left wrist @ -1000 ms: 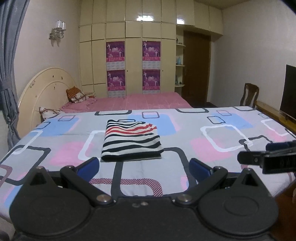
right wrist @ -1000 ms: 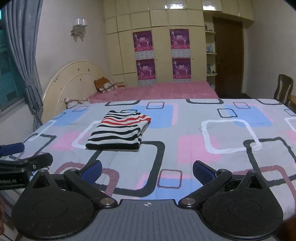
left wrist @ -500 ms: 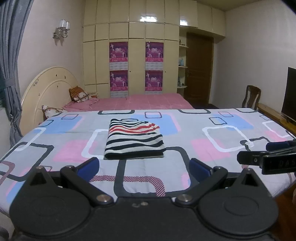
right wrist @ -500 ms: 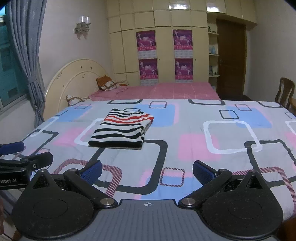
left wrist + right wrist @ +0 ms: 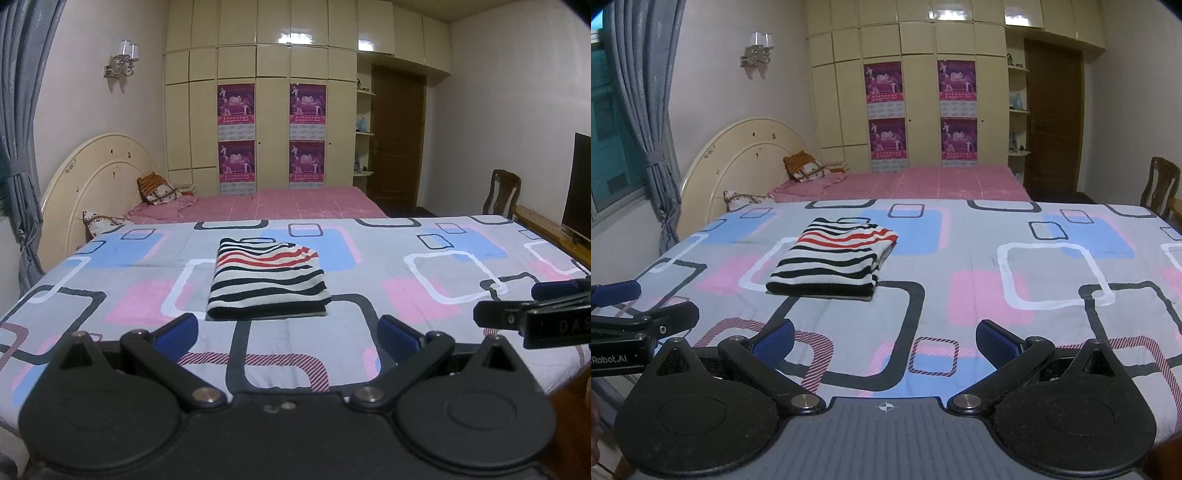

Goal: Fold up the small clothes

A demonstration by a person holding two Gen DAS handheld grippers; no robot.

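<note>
The wide bed with its grey quilt of pink and blue squares [image 5: 424,295] spreads ahead of both claws. The striped knit garment, black, white and red [image 5: 266,280], lies folded flat ahead of the left claw [image 5: 288,330], well apart. Left claw and right claw [image 5: 885,341] both gape wide, empty. The fold looks finished; retreat level, without snagging the quilt.
</note>
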